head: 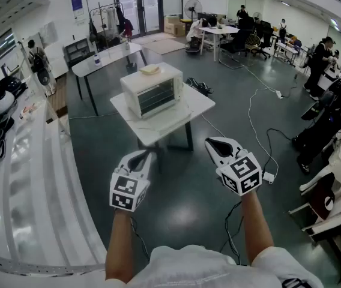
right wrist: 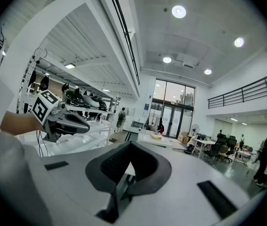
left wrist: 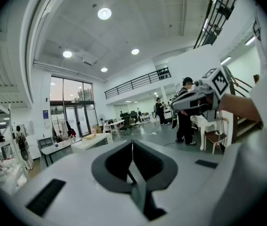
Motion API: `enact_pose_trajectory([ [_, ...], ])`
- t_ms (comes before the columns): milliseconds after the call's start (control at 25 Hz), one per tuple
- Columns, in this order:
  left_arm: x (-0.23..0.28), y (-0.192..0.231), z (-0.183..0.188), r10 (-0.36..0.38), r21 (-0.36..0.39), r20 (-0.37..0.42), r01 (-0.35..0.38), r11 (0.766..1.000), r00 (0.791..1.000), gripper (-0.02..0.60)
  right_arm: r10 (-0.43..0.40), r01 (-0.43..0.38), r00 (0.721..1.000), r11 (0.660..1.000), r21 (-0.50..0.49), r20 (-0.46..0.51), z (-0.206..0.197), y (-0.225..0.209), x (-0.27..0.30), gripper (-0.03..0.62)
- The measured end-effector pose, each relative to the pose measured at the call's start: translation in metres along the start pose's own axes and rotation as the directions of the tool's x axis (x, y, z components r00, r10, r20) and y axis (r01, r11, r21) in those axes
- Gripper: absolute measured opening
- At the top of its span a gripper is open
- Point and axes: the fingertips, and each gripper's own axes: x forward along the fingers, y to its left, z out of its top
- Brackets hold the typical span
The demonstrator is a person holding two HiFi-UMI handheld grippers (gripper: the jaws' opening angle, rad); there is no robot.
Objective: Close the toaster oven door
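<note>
A white toaster oven (head: 152, 90) stands on a small white table (head: 200, 104) some way ahead of me, and its glass door sits upright against its front. Both grippers hover in the air well short of the table, side by side. My left gripper (head: 148, 153) is shut with nothing in it, its jaws meeting in a thin line (left wrist: 132, 142). My right gripper (head: 209, 141) is also shut and empty (right wrist: 129, 145). From the left gripper view the toaster oven (left wrist: 89, 142) shows far off, past the jaws.
A flat yellow thing (head: 149, 69) lies on top of the oven. Behind it stands a long white table (head: 107, 59). White shelving (head: 14, 149) runs along my left. Cables (head: 260, 101) trail over the floor, and white chairs (head: 332, 185) and people are at the right.
</note>
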Motion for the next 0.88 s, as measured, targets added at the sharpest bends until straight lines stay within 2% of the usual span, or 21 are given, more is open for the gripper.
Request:
enact_pose_trajectory([
  [520, 0.004, -0.010, 0.002, -0.014, 0.014, -0.015, 0.014, 1.000, 1.000, 0.020, 0.004, -0.004, 1.000, 1.000, 0.006, -0.011, -0.005, -0.004, -0.005, 0.015],
  [880, 0.000, -0.010, 0.001, 0.006, -0.032, -0.002, -0.007, 0.999, 1.000, 0.020, 0.002, -0.002, 1.000, 0.999, 0.045, 0.011, -0.010, -0.004, -0.010, 0.016],
])
